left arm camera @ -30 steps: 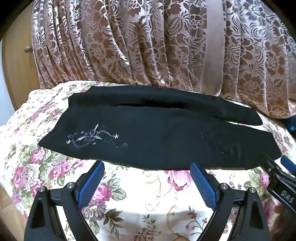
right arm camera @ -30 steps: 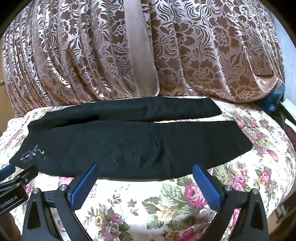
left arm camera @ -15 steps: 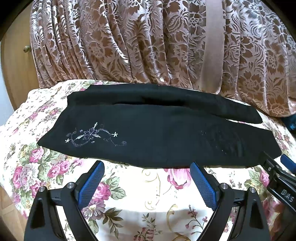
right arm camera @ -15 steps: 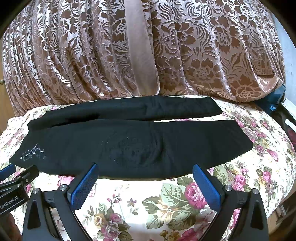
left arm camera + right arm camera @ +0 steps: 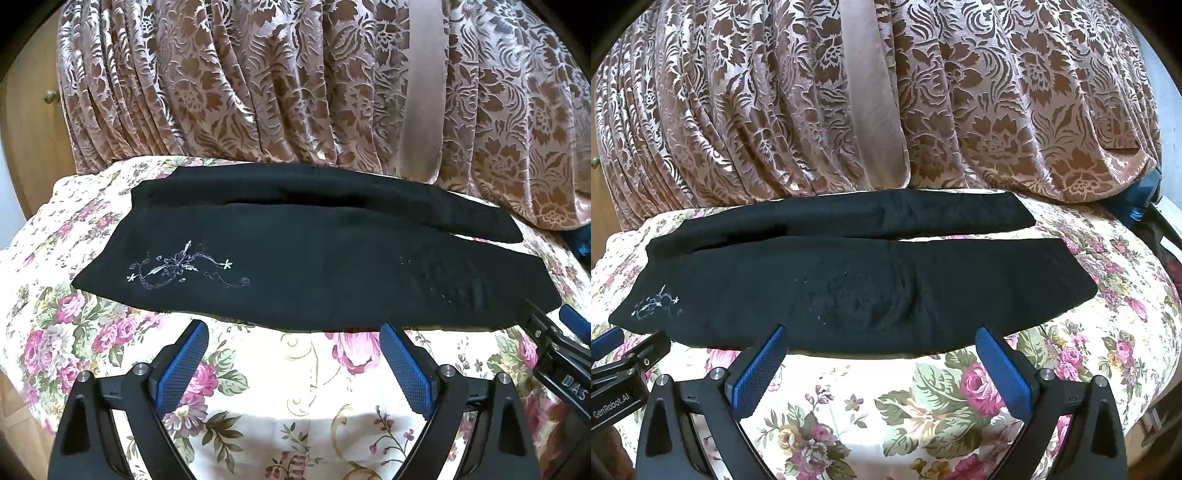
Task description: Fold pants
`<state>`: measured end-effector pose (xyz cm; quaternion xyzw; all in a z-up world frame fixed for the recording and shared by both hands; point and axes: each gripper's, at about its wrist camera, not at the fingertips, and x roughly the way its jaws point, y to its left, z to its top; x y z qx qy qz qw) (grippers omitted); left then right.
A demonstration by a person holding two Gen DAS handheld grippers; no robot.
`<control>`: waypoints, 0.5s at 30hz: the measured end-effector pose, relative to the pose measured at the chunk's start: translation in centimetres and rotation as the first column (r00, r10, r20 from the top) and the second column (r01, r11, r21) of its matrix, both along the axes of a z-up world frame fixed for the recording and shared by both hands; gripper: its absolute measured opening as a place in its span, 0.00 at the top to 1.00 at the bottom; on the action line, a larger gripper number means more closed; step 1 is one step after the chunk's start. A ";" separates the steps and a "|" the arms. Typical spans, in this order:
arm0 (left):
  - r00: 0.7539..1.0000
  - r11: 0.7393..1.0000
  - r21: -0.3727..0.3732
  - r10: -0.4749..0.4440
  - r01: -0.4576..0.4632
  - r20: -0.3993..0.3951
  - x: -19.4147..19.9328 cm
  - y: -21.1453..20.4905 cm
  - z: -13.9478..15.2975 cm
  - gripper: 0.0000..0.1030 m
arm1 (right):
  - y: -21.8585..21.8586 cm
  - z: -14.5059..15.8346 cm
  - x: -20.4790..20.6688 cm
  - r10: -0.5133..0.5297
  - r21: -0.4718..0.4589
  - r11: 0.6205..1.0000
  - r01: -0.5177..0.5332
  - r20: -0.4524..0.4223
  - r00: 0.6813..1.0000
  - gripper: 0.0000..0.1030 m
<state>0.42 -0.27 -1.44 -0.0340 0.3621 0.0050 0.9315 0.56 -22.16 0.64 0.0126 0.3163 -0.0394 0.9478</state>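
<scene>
A brown and pink floral curtain (image 5: 258, 85) hangs across the whole background, with a plain pink band (image 5: 423, 92) running down it. In front of it a flowered bedspread (image 5: 314, 373) covers the surface, cream with pink roses and green leaves. The black pants (image 5: 314, 266) lie flat and stretched lengthwise across this bedspread, one leg nearer the curtain and the wider leg nearer the grippers, the two legs lying side by side and parting toward the right end. The left gripper (image 5: 293, 328) hovers just short of the near edge of the pants, its blue pads spread wide and holding nothing. The right gripper (image 5: 881, 334) sits beside it at the same near edge, likewise spread apart and empty. A small white floral embroidery (image 5: 184, 267) marks the left end of the nearer leg.
</scene>
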 end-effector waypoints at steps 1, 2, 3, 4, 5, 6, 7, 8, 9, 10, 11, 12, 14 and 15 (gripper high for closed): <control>1.000 1.000 -0.001 0.000 0.000 -0.001 0.0 0.0 0.0 0.09 | 0.0 -0.1 0.0 0.000 0.000 1.000 0.000 0.001 1.000 0.00; 1.000 1.000 -0.001 -0.003 0.003 -0.001 0.0 0.0 0.0 0.09 | 0.0 0.0 0.0 -0.001 -0.001 1.000 0.001 -0.001 1.000 0.00; 1.000 1.000 -0.001 -0.003 0.003 -0.004 0.0 0.0 -0.1 0.09 | 0.0 0.0 0.0 -0.001 -0.001 1.000 0.001 -0.002 1.000 0.00; 1.000 1.000 -0.001 -0.002 0.002 -0.005 0.1 -0.1 -0.1 0.09 | 0.0 -0.1 0.0 -0.001 -0.001 1.000 0.001 -0.003 1.000 0.00; 1.000 1.000 -0.001 -0.001 0.001 -0.006 0.1 -0.1 -0.1 0.09 | 0.1 -0.1 0.0 0.000 0.001 1.000 0.000 -0.002 1.000 0.00; 1.000 1.000 -0.001 -0.003 0.003 -0.006 0.1 -0.1 -0.1 0.09 | 0.1 -0.2 0.0 0.000 0.000 1.000 0.000 -0.003 1.000 0.00; 1.000 1.000 0.000 -0.003 0.003 -0.008 0.1 -0.1 -0.2 0.09 | 0.1 -0.2 0.0 -0.001 -0.002 1.000 0.001 -0.003 1.000 0.00; 1.000 1.000 0.001 -0.001 0.001 -0.009 0.1 -0.1 -0.2 0.09 | 0.0 -0.2 0.0 -0.001 -0.002 1.000 0.001 -0.003 1.000 0.00; 1.000 1.000 0.000 -0.001 0.001 -0.009 0.1 -0.1 -0.2 0.09 | 0.0 -0.2 0.0 0.000 -0.002 1.000 0.000 -0.002 1.000 0.00; 1.000 1.000 -0.001 -0.002 0.002 -0.011 0.1 -0.1 -0.2 0.09 | 0.0 -0.2 0.0 0.000 -0.001 1.000 0.000 -0.003 1.000 0.00; 1.000 1.000 -0.001 -0.002 0.002 -0.013 0.1 -0.1 -0.3 0.09 | 0.0 -0.2 0.0 0.000 -0.001 1.000 0.000 -0.004 1.000 0.00; 1.000 1.000 0.000 -0.001 0.001 -0.015 0.1 -0.1 -0.3 0.09 | 0.0 -0.2 0.0 -0.001 -0.001 1.000 0.001 -0.004 1.000 0.00; 1.000 1.000 -0.002 -0.002 0.002 -0.017 0.1 -0.1 -0.3 0.09 | 0.0 -0.3 0.1 -0.001 -0.002 1.000 0.001 -0.004 1.000 0.00; 1.000 1.000 -0.002 -0.001 0.001 -0.019 0.1 -0.1 -0.3 0.09 | 0.0 -0.3 0.1 -0.001 -0.002 1.000 0.001 -0.004 1.000 0.00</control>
